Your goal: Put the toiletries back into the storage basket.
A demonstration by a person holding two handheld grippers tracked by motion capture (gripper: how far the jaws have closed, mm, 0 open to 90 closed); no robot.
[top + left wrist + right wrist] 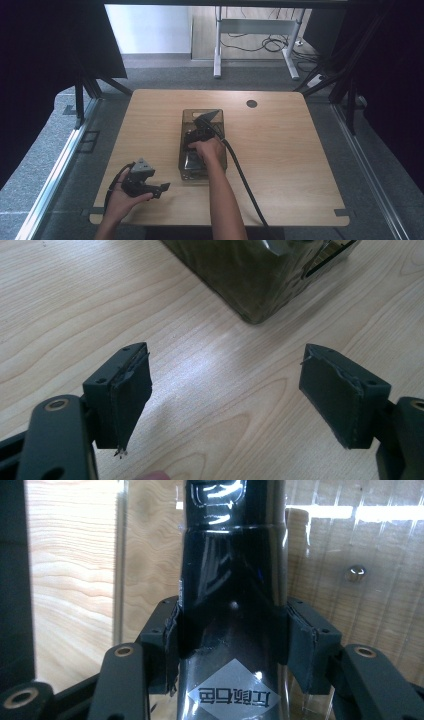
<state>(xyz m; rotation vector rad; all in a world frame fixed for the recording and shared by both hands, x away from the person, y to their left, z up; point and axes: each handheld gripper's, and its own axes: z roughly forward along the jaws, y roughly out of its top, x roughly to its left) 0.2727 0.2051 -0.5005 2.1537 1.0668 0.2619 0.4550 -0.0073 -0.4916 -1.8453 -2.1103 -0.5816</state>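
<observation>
Gripped in the right gripper [232, 640]: a glossy black plastic bottle [232, 580], tall and round-shouldered, with a pale diamond-shaped label [234, 692] printed in dark characters low on its body. Both black pads pressed flat against the bottle's 2 sides, so clamped on it, not loose. Seen behind and around the bottle in the right gripper view: the clear walls of a smoky transparent plastic bin [325, 555], wood grain showing through them. From the high view, the right gripper [202, 134] reaching into that bin [187, 120], which stands lengthwise near the middle of the light wooden table [290, 150]; right hand [210, 148] over the bin's near half, a thick black cable [243, 177] trailing back along the forearm toward the table's near edge. Exact resting state of the bottle, whether touching the bin floor or held off it, impossible to tell.

Left gripper [161, 189] low at the near-left part of the table, well apart from the bin's near-left corner, held in the left hand [122, 197]. In the left gripper view, 2 black jaws spread wide with bare tabletop between them, nothing held; a corner of the bin [252, 285] ahead, clear of both pads.
</observation>
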